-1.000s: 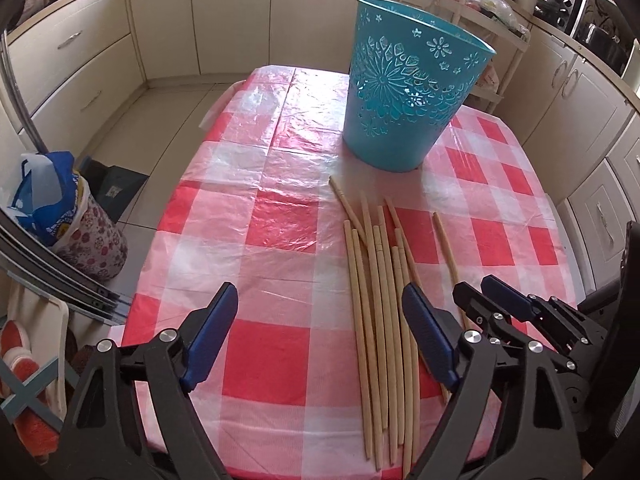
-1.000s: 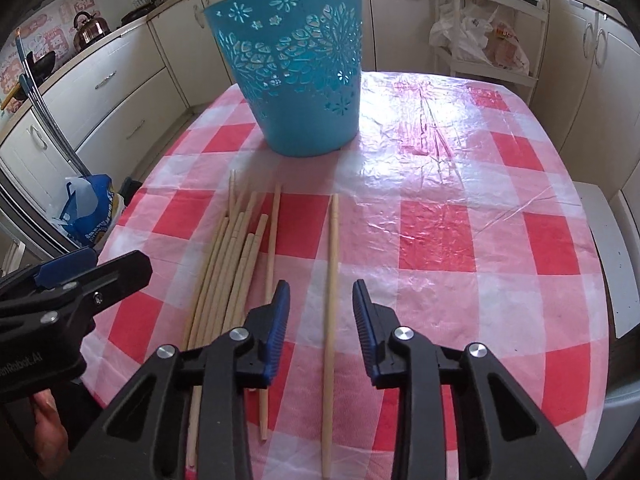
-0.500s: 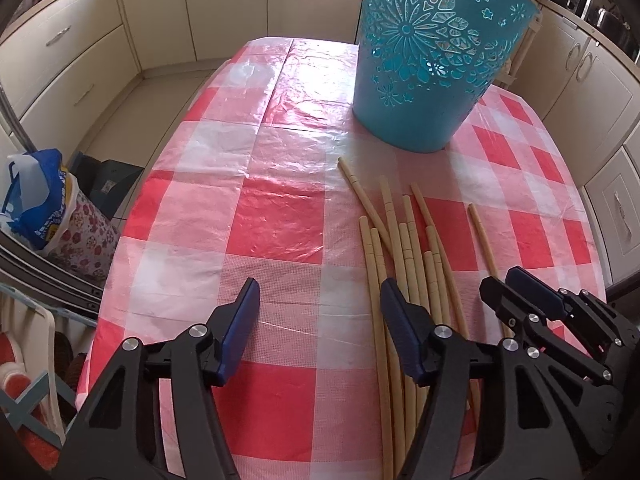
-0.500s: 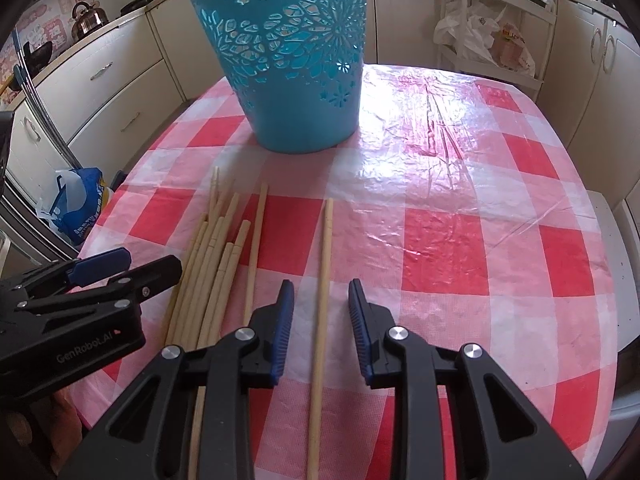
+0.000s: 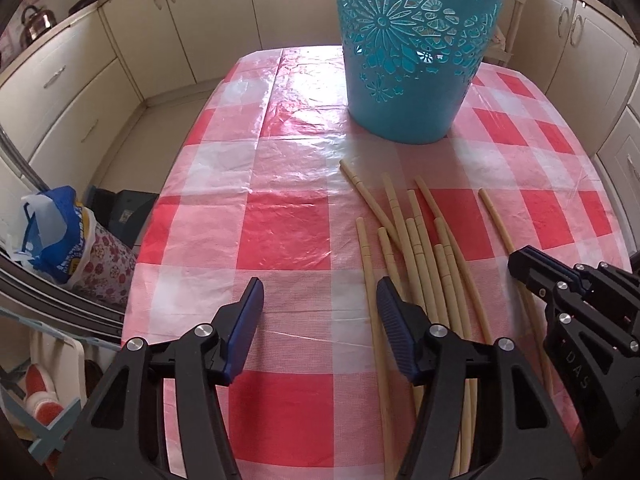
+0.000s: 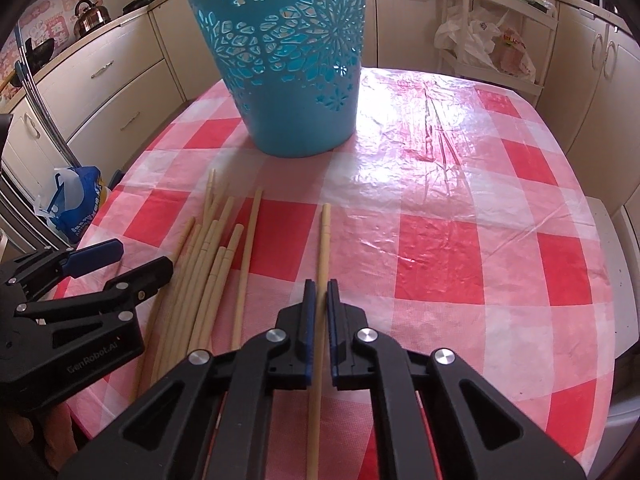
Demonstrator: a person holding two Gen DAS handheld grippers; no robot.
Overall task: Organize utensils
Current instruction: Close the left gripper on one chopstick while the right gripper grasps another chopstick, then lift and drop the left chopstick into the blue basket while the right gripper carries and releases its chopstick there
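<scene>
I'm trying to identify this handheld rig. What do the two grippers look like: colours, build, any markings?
Both are matte black plastic with triangular cut-outs, silver pivot bolts and ribbed blue finger pads. The left gripper reads "GenRobot.AI" in white on its body in the right wrist view; the right gripper shows "DAS" on its side in the left wrist view. No cables or sleeves show.

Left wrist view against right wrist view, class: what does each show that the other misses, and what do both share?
Only the left wrist view shows the left gripper from behind, open over bare tablecloth, and a floral bag on the floor.

Only the right wrist view shows the right gripper with its fingers closed around a single chopstick, plus a white rack holding plastic bags.

Both show the blue basket upright on the checked tablecloth, the loose chopstick pile, a kettle and the cream cabinets.
</scene>
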